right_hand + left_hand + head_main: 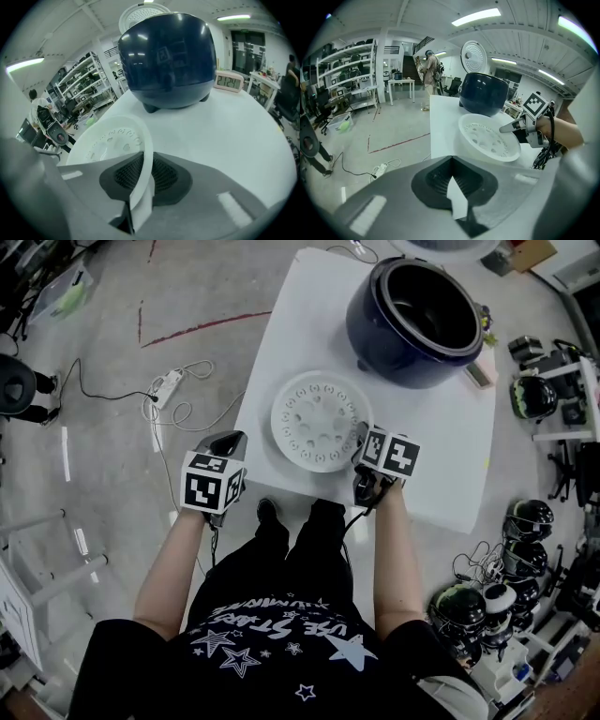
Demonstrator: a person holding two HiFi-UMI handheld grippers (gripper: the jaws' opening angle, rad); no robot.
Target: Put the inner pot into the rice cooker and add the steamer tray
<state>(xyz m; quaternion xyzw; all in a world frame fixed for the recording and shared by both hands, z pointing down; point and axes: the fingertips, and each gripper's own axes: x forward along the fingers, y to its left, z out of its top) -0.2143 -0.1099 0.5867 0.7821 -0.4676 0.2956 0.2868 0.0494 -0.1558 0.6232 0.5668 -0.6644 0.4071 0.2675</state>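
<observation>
The white perforated steamer tray (pixel 314 423) (pixel 487 140) (pixel 112 140) lies flat on the white table (pixel 441 446), in front of the dark blue rice cooker (pixel 417 310) (pixel 483 93) (pixel 166 56). The cooker's lid (pixel 471 56) stands open and its inside is dark; I cannot tell the inner pot from the cooker's wall. My right gripper (pixel 363 439) (pixel 508 126) (pixel 143 164) is shut on the tray's right rim, which runs between its pads. Beside the table's left edge, away from the tray, hangs my left gripper (pixel 230 439) (pixel 451 161), shut and holding nothing.
A small digital clock (pixel 228 82) (pixel 478 374) sits right of the cooker. On the floor at left lie a power strip and cables (pixel 167 385). Helmets and gear (pixel 530 521) crowd the floor at right. A person (pixel 431 65) stands far off by a white table.
</observation>
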